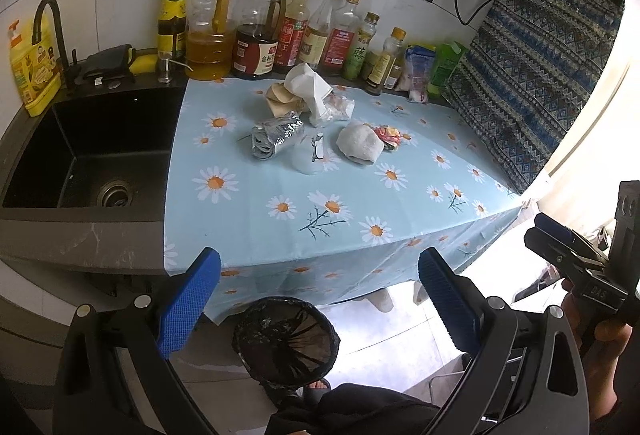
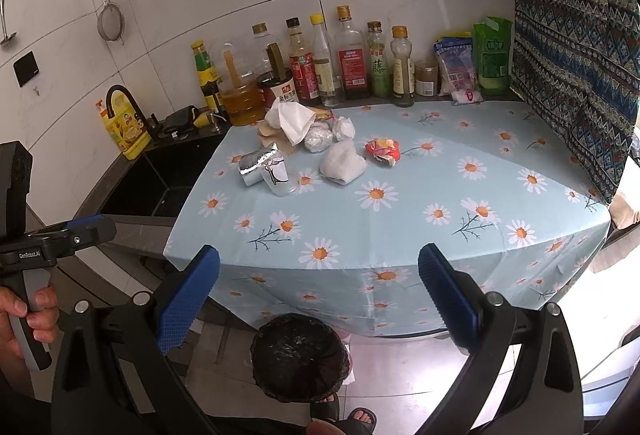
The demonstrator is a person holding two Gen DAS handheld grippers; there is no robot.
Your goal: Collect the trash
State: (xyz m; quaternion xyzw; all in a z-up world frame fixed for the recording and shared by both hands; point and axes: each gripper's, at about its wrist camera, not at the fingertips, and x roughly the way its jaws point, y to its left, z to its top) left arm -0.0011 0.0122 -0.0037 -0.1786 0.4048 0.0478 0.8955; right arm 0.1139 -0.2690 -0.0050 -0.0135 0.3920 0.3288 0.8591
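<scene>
Trash lies in a pile on the daisy tablecloth (image 1: 280, 195): a white tissue (image 1: 306, 83), a brown paper piece (image 1: 280, 99), a silver foil wrapper (image 1: 276, 137), a clear plastic cup (image 1: 310, 157), a white bag (image 1: 360, 145) and a red-yellow wrapper (image 1: 388, 137). The same pile shows in the right wrist view, with tissue (image 2: 290, 119), foil (image 2: 256, 165), cup (image 2: 280, 179), white bag (image 2: 343, 165) and red wrapper (image 2: 383, 151). A bin with a black liner (image 1: 286, 341) (image 2: 300, 357) stands on the floor below the table edge. My left gripper (image 1: 320, 299) and right gripper (image 2: 320, 295) are open, empty, above the bin.
A black sink (image 1: 92, 151) with a faucet (image 1: 50, 31) is left of the table. A row of sauce and oil bottles (image 1: 280, 31) lines the back wall. A patterned cloth (image 1: 540, 75) covers something at right. My sandalled feet (image 2: 344, 413) are on the tiled floor.
</scene>
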